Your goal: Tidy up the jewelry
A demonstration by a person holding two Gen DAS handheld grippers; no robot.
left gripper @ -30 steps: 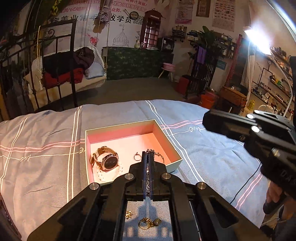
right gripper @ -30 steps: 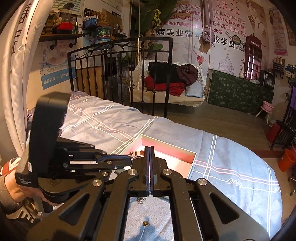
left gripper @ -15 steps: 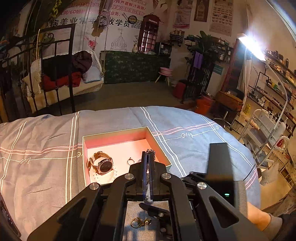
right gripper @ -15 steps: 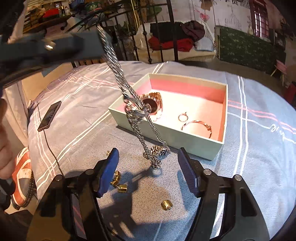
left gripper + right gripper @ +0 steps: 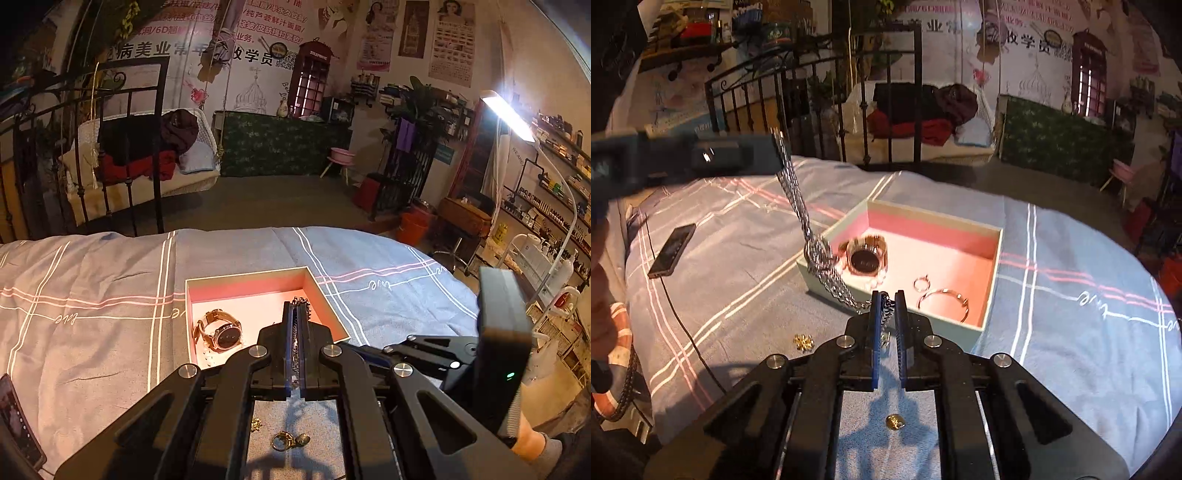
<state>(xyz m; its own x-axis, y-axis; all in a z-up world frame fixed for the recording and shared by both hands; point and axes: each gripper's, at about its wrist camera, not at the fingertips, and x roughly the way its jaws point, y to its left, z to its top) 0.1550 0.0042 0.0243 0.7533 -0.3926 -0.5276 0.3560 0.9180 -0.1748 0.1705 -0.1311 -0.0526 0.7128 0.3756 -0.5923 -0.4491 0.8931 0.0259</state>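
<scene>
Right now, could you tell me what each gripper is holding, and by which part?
Both hold the silver chain: the left gripper pinches its upper end, the right gripper its lower end.

Both cams ride the grippers, tilted down along the fingers, close over the bed (image 5: 92, 295). Left wrist view faces the room's far wall, box (image 5: 258, 275) at centre. Right wrist view comes in from the other side, angled toward the iron headboard (image 5: 849, 99), box (image 5: 991, 280) centre-right. Shared: box, bedspread, phone (image 5: 672, 249), wall posters; each view catches the other gripper at frame edge.
</scene>
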